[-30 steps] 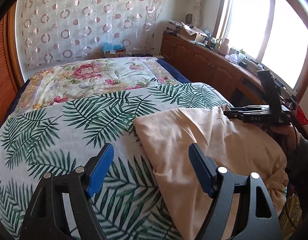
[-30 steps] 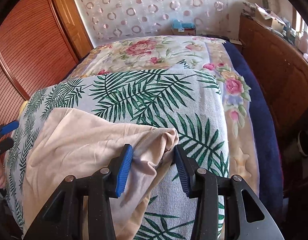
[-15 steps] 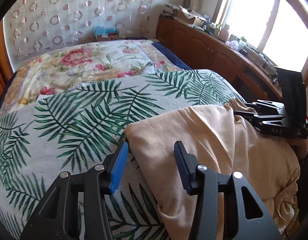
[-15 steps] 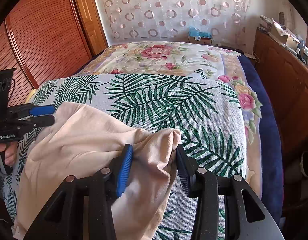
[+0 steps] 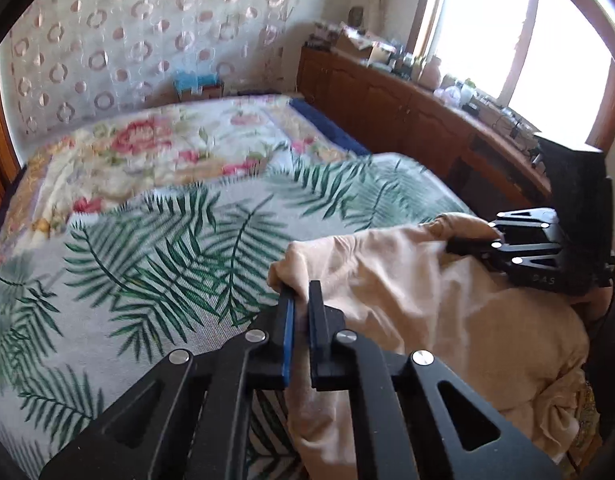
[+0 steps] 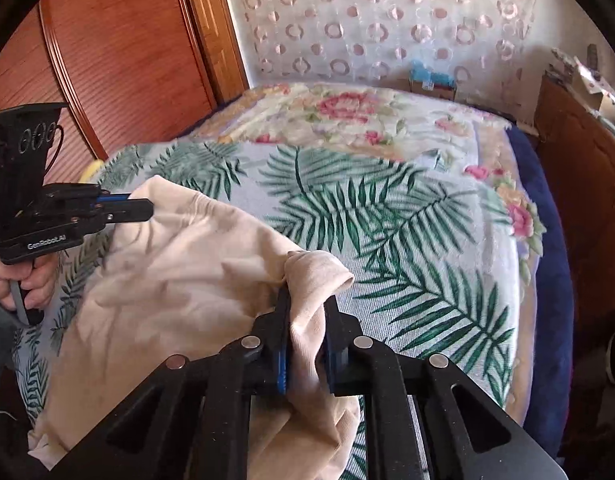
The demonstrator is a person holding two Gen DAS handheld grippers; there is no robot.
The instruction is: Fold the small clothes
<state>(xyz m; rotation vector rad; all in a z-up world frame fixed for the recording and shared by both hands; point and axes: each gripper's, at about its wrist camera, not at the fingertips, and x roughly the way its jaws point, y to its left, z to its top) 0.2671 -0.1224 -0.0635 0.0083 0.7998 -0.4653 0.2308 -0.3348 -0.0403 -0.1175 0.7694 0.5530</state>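
A beige garment [image 5: 419,300] lies at the near edge of the bed, on a palm-leaf blanket [image 5: 179,248]. My left gripper [image 5: 301,300] is shut on the garment's left corner. My right gripper [image 6: 305,304] is shut on the garment's [image 6: 179,280] right corner, which bunches up between its fingers. In the left wrist view the right gripper [image 5: 487,240] shows at the right, clamped on the cloth. In the right wrist view the left gripper [image 6: 135,208] shows at the left, clamped on the other corner. The cloth stretches between both grippers and its lower part hangs over the bed edge.
A floral quilt [image 5: 155,152] covers the far half of the bed. A wooden cabinet [image 5: 407,120] with clutter runs along the right under a bright window. A wooden wardrobe [image 6: 107,60] stands at the left. A small box [image 6: 431,80] sits by the far wall.
Both grippers have closed on the garment's top corners; the left one moved right onto its corner first. The cloth edge is now lifted and pulled between them.
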